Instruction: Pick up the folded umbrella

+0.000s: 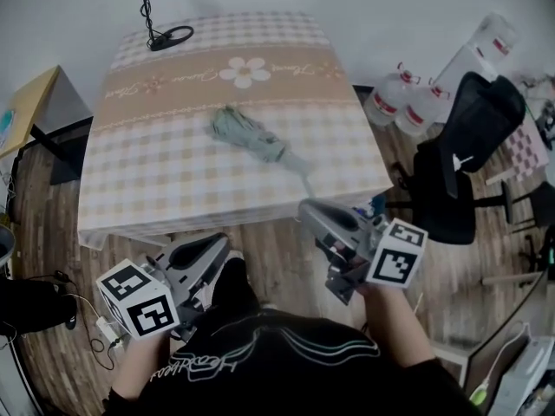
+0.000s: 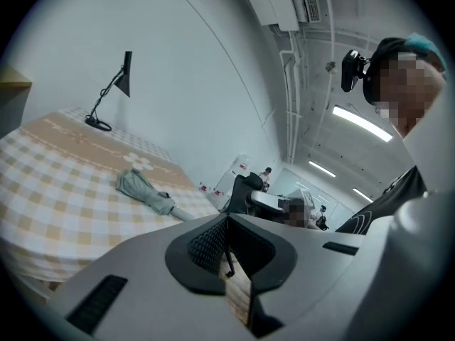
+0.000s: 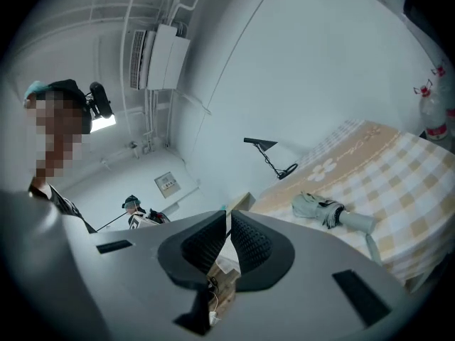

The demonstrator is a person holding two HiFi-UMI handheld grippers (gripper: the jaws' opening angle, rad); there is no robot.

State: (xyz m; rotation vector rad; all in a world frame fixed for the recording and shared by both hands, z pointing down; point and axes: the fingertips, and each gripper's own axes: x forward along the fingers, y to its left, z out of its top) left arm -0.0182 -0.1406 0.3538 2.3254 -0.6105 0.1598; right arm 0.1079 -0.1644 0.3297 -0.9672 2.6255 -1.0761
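Observation:
The folded grey-green umbrella (image 1: 251, 137) lies on the checked tablecloth of the table (image 1: 156, 180), right of its middle, handle and strap pointing to the front right corner. Both grippers hang in front of the table's near edge, well short of the umbrella. My left gripper (image 1: 221, 245) is low at the left, jaws together with nothing in them. My right gripper (image 1: 310, 211) is by the front right corner, also shut and empty. The left gripper view shows the umbrella (image 2: 146, 192) beyond the closed gripper (image 2: 227, 219). In the right gripper view the umbrella (image 3: 323, 210) lies right of the closed gripper (image 3: 229, 215).
A black desk lamp (image 1: 160, 7) stands at the table's far left corner. A black office chair (image 1: 460, 163) and large water bottles (image 1: 403, 102) are to the right. A wooden side table (image 1: 26, 111) sits at the left. The floor is wood planks.

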